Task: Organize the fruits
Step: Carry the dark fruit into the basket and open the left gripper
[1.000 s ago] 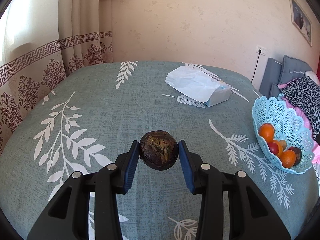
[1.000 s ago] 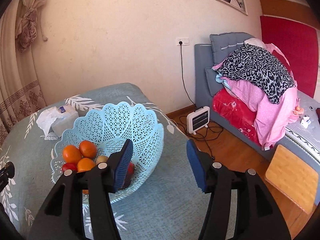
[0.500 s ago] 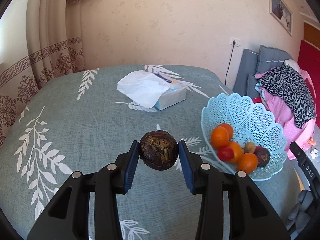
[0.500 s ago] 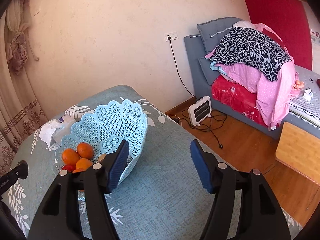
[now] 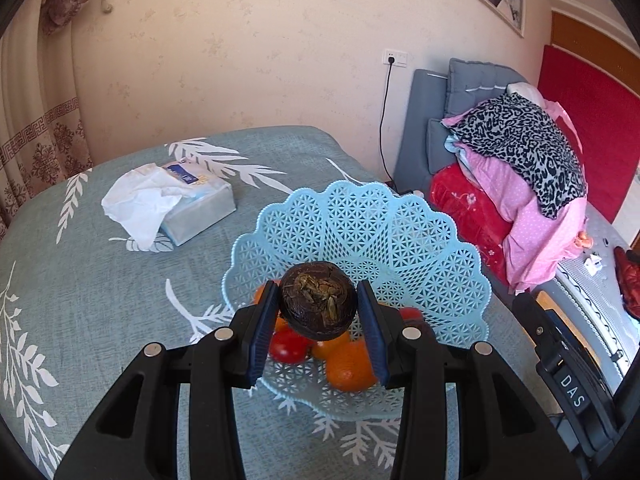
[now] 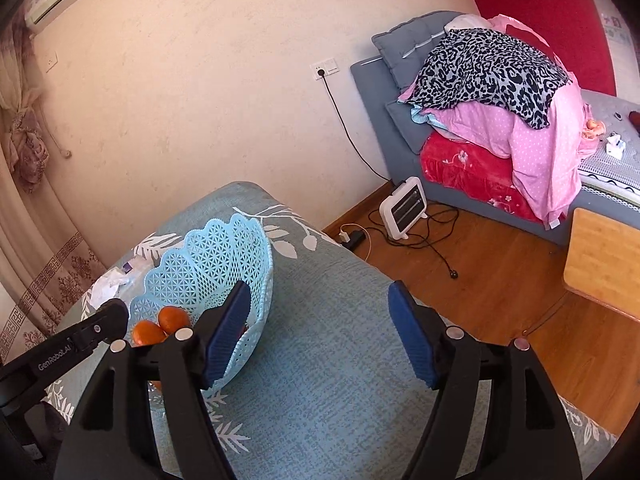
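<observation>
the left gripper [image 5: 318,316] is showing two black plastic arms, broad and angular, with triangular cut-outs low down. round silver screws are sitting on the knuckles of each arm. its fingers [image 5: 262,330] are wearing blue ribbed pads on their inner faces. the right gripper [image 6: 320,334] is looking the same build: black arms, silver screws, blue ridged pads. a black bar of it is showing in the left view with white letters "das"; the left one's bar is reading "genrobot.ai".
</observation>
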Motion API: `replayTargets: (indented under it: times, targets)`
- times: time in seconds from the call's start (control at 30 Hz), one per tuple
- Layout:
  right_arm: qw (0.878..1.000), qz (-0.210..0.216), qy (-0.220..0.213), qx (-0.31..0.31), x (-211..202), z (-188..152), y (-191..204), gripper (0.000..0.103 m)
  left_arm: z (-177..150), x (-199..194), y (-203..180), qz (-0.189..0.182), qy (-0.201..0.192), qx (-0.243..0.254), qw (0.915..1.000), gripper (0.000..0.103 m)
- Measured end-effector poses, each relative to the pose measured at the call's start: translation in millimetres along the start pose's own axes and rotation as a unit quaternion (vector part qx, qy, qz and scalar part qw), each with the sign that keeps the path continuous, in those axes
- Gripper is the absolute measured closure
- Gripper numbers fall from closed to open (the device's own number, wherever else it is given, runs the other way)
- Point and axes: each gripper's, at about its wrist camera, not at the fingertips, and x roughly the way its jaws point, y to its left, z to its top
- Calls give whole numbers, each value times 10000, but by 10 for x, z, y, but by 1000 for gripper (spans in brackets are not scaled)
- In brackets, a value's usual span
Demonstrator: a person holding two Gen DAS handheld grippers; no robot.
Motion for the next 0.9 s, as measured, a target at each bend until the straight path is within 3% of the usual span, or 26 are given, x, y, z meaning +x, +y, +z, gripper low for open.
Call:
replayTargets:
  times: [0.23,0.3,0.33,0.37,0.5,0.7,0.9]
  targets:
    - [10000,9,20,97,-3,5,-56,29,44,294,-115,-276,321,27,9991,62]
    - [9999,14,41,102,4,3,-57,29,51,328,-92,-230,346,-17,9991,52]
    - [9999,14,45,103,6,4,-57,29,56,329,-67,-208,312,-75,9993,37]
    - [9999,15,45,105,7,4,-57,29,54,319,-34,-183,259,-149,9994,33]
    - [9999,16,54,108,12,5,-54,29,38,305,85,-140,306,-307,9990,32]
    - [9999,-2,71,85,25,-3,-37,22,-15,173,175,165,149,-323,9992,22]
    - [10000,44,39,4,9,-5,-8,21,-123,-34,222,626,-142,-233,9977,14]
